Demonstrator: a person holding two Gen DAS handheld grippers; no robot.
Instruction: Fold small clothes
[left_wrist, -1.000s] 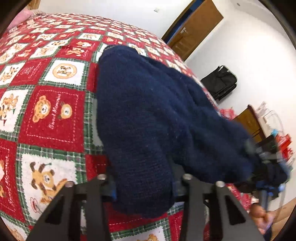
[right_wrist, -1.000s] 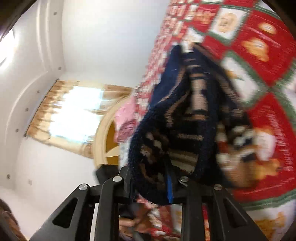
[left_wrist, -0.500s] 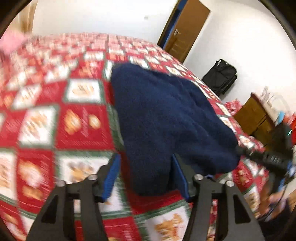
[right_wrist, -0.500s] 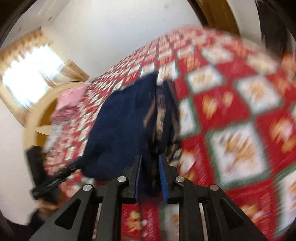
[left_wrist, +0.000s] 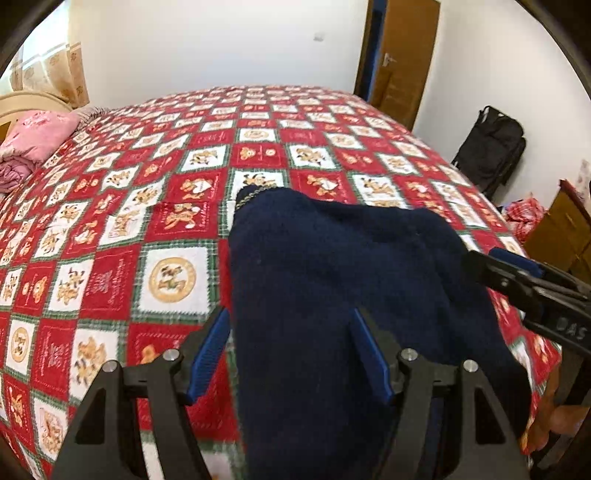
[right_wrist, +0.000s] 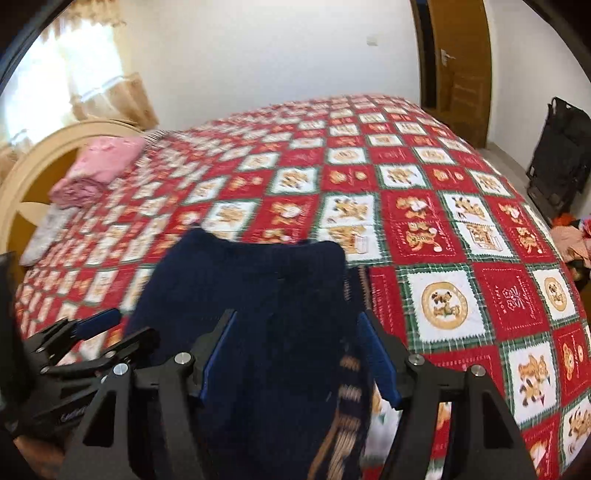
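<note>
A dark navy knitted garment (left_wrist: 332, 280) lies folded on the red checked bedspread (left_wrist: 177, 206), its near edge hanging toward me. It also shows in the right wrist view (right_wrist: 258, 295), with a tan patterned inner side at its right edge. My left gripper (left_wrist: 290, 350) is open, its blue pads on either side of the garment's left part without squeezing it. My right gripper (right_wrist: 301, 354) is open, straddling the garment's right part. The right gripper shows at the right of the left wrist view (left_wrist: 517, 280); the left gripper shows at the left of the right wrist view (right_wrist: 92, 339).
Pink folded bedding (left_wrist: 33, 140) lies at the bed's far left by a cream headboard (right_wrist: 40, 158). A wooden door (left_wrist: 402, 55), a black bag (left_wrist: 491, 147) and a wooden cabinet (left_wrist: 561, 229) stand to the right of the bed.
Both grippers went from shut on the garment, holding it lifted, to open. The garment now lies flat on the bedspread and both grippers have drawn back toward the near edge.
</note>
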